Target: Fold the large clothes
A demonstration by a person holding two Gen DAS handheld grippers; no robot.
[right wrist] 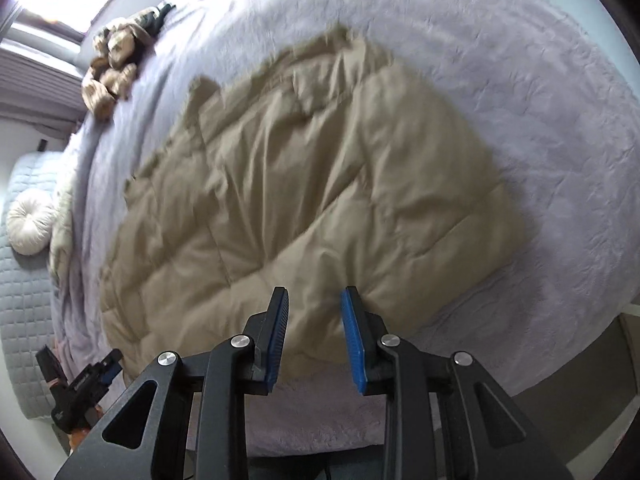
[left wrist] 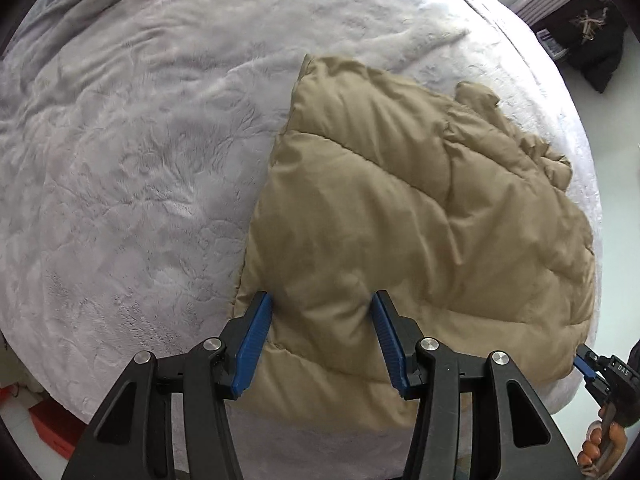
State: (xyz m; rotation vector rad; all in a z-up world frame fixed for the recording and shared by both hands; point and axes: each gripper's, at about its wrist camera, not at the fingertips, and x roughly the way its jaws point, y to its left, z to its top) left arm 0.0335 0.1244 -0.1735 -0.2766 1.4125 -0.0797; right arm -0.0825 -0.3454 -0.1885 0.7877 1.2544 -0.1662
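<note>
The tan quilted puffer jacket (left wrist: 420, 216) lies flat near the bed's near edge, its long axis running away from that edge toward the far side, hem closest to both tools. The left gripper (left wrist: 322, 312) hangs over the hem's left end, blue fingers (left wrist: 256, 344) spread wide, holding nothing. The right gripper (right wrist: 314, 308) hovers over the hem from the other side, also released, its jaws parted less. Neither is clearly nearer. The lilac plush blanket (left wrist: 140, 180) offers broad open room left of the jacket; the bed's right edge is close beside it.
</note>
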